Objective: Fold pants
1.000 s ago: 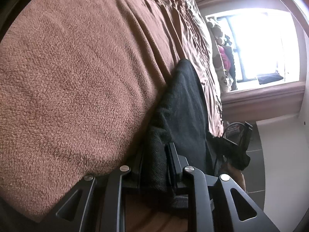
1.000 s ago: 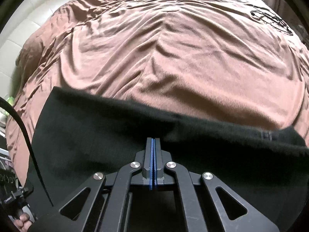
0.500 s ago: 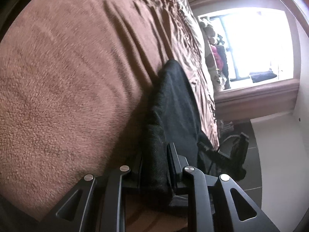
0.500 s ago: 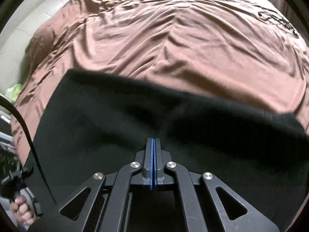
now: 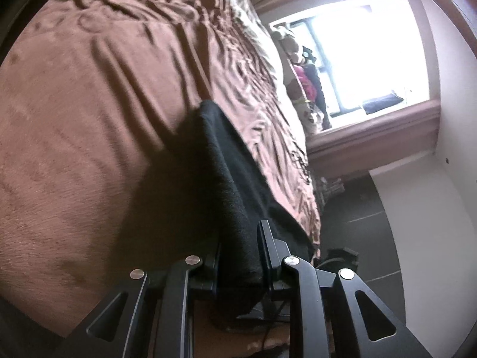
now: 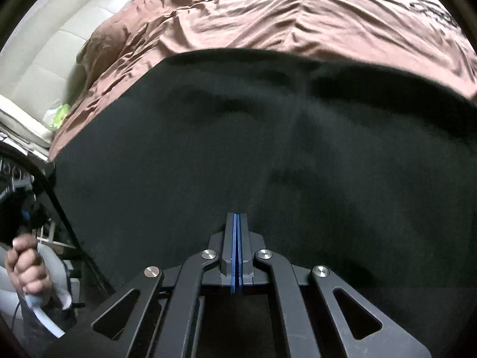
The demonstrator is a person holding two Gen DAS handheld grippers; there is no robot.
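left gripper [image 5: 238,256] has its jaws clamped on a thick bunched edge of the black pants [image 5: 226,185], fabric filling the gap between the pads. right gripper [image 6: 236,253] has its jaws pressed fully together, blue pads meeting; no cloth visible between them at the tips, though the pants [image 6: 268,149] spread wide right under and ahead of it, so whether a thin layer is pinched lower down i cannot tell. pants hang as a sheet held up over the brown bedspread [image 5: 89,119], far edge draped toward the bed. risks, as judged: right side may carry nothing, so the fold would go over skewed; left grip is on a bulky roll and could slip under pull; uneven tension between hands would wrinkle or twist the fold line; the loose black cable [image 6: 59,208] near the person's hand [image 6: 26,265] could snag the cloth.
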